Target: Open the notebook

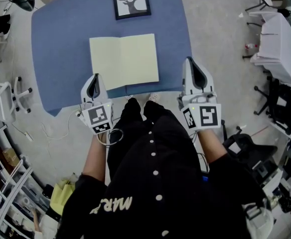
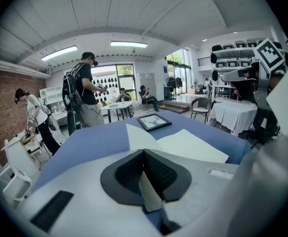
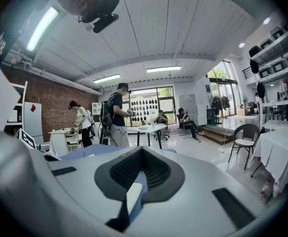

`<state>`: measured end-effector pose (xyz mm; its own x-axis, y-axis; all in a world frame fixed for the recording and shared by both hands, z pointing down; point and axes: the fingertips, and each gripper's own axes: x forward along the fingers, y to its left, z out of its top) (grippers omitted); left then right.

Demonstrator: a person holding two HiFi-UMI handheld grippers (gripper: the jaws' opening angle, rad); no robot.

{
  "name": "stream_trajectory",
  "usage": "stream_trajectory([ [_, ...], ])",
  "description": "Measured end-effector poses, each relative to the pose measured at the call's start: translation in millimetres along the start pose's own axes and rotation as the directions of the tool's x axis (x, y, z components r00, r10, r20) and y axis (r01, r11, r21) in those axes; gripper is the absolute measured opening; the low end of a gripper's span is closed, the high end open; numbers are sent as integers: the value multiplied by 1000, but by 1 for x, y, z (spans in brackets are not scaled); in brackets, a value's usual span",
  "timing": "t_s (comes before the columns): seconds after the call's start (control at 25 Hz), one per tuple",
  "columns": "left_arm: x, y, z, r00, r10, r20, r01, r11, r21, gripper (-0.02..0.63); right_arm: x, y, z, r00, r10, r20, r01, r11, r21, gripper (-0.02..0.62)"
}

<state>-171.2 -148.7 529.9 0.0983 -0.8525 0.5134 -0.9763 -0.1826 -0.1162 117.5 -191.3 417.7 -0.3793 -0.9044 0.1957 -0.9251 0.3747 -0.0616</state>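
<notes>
Notebook (image 1: pixel 124 61): open flat on blue table (image 1: pixel 61 44), centred by near edge | spread's long axis along that edge, spine toward far-edge deer picture (image 1: pixel 131 0) | left gripper (image 1: pixel 96 77), right gripper (image 1: pixel 190 63): jaws together, empty, at near edge.

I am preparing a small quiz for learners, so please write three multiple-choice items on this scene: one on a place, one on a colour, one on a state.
1. Where is the framed deer picture? A. on the table, beyond the notebook. B. on top of the notebook. C. on the floor.
2. What colour is the table? A. red. B. blue. C. green.
3. In what state is the notebook? A. closed. B. lying open. C. standing upright.
Answers: 1 A, the head view shows it past the notebook's far edge; 2 B, its top is blue; 3 B, two pale pages lie side by side.
</notes>
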Motion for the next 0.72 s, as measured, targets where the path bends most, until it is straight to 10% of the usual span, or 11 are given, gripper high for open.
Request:
stream_trajectory([
  [0.72, -24, 3, 61, 992, -18, 123, 18, 1000, 1, 3, -15, -11, 51, 996, -27, 82, 28, 1000, -5, 5],
])
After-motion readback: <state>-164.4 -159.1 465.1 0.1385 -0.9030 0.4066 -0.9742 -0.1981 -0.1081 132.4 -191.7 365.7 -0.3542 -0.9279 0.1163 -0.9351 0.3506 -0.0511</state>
